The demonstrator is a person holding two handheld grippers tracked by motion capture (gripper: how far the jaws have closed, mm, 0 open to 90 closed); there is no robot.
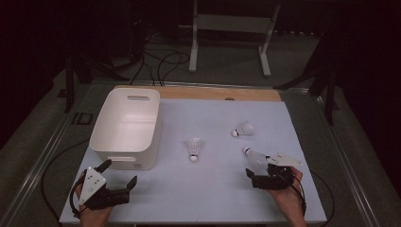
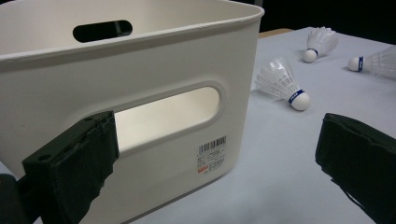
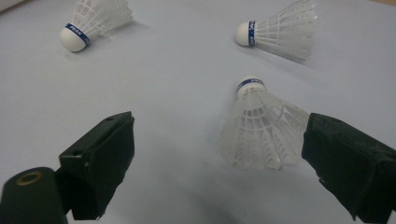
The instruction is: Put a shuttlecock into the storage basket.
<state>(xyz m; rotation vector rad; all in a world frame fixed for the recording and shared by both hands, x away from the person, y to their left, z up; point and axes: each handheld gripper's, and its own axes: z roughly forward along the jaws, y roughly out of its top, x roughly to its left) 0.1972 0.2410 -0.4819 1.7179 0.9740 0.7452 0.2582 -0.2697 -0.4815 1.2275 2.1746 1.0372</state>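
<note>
Three white shuttlecocks lie on the pale blue table top (image 1: 213, 189). One (image 1: 194, 149) rests mid-table, one (image 1: 243, 130) farther right, and the nearest (image 1: 253, 156) lies just ahead of my right gripper (image 1: 265, 169). In the right gripper view that shuttlecock (image 3: 261, 126) lies between the open jaws, close to the right one, cork pointing away. My right gripper (image 3: 219, 161) touches nothing. My left gripper (image 1: 119, 173) stands open at the near left, facing the white bin (image 1: 125, 125). In the left gripper view the bin's handle slot (image 2: 168, 116) is right in front of the left gripper (image 2: 217, 158).
The bin (image 2: 140, 70) looks empty and takes up the table's left side. A wooden strip (image 1: 217, 93) runs along the far edge. Beyond the table stand a white metal frame (image 1: 231, 28) and floor cables (image 1: 161, 61). The other two shuttlecocks (image 3: 95, 21) (image 3: 280, 30) lie farther off.
</note>
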